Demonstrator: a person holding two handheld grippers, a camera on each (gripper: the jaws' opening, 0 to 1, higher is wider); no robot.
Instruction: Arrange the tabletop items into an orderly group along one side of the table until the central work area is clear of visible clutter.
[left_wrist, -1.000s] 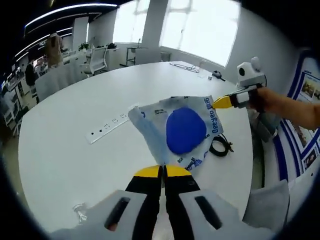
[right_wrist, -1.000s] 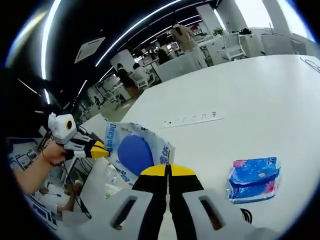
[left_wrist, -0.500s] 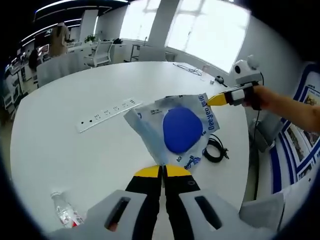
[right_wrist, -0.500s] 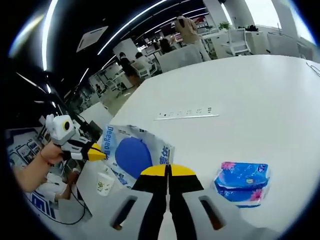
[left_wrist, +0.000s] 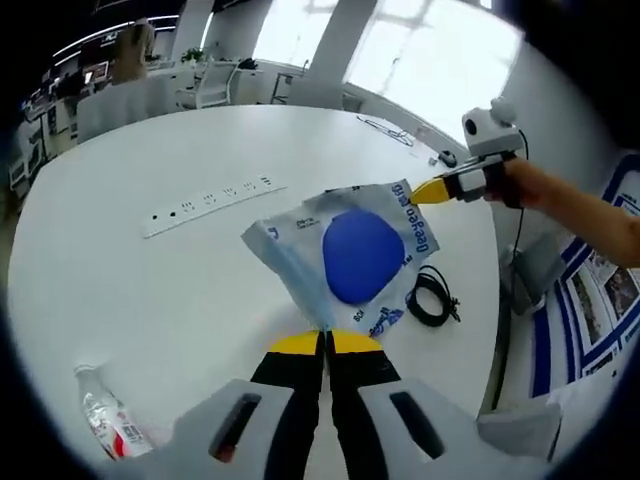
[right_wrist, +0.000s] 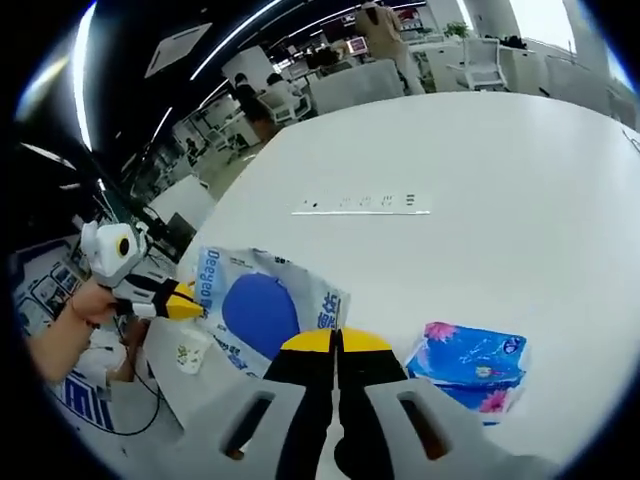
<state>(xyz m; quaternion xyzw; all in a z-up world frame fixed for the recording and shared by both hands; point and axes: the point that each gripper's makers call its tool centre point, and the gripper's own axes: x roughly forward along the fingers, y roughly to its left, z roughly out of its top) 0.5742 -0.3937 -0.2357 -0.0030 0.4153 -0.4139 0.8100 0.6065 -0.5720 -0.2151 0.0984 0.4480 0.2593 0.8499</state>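
While both grippers, left gripper (left_wrist: 326, 342) and right gripper (right_wrist: 335, 340), are clenching opposite corners, the thin bag (left_wrist: 350, 258) is hanging limp above the bench (left_wrist: 150, 290); corner holds seem safest.

Left gripper (left_wrist: 326, 343): jaws closed together, yellow tips pinching one corner of the blue-and-white bag (left_wrist: 350, 256), which hangs lifted between the two grippers. Right gripper (right_wrist: 337, 341): jaws likewise pressed shut, nipping the opposite corner of the same bag. In the left gripper view the right gripper enters from the right, gripped by a hand (left_wrist: 510, 183) with the forearm extended behind it.
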